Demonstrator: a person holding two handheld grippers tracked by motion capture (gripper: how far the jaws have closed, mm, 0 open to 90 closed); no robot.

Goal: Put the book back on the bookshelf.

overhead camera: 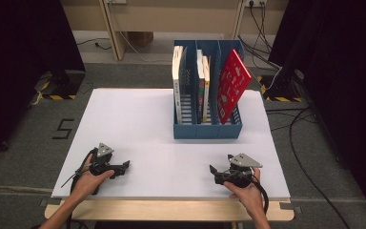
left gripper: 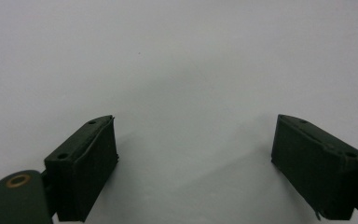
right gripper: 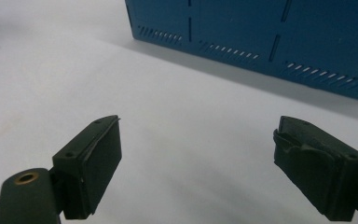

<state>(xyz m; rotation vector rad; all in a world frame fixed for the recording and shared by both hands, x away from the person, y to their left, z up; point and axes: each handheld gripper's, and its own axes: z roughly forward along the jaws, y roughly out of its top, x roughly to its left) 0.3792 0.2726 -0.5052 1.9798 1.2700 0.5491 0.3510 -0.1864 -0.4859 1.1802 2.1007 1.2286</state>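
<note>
High view: red book point(overhead camera: 232, 86) leans left in rack point(overhead camera: 208, 130).

Both forearms come in from the near edge, the left hand point(overhead camera: 89, 180) holding the left gripper point(overhead camera: 126, 165) low with jaws wide apart and empty, pointing toward the right gripper point(overhead camera: 212, 170), which the right hand point(overhead camera: 249, 192) holds low, likewise agape.

Books point(overhead camera: 203, 86) stand in the file rack point(overhead camera: 208, 130) at the table's point(overhead camera: 138, 124) far side.
</note>
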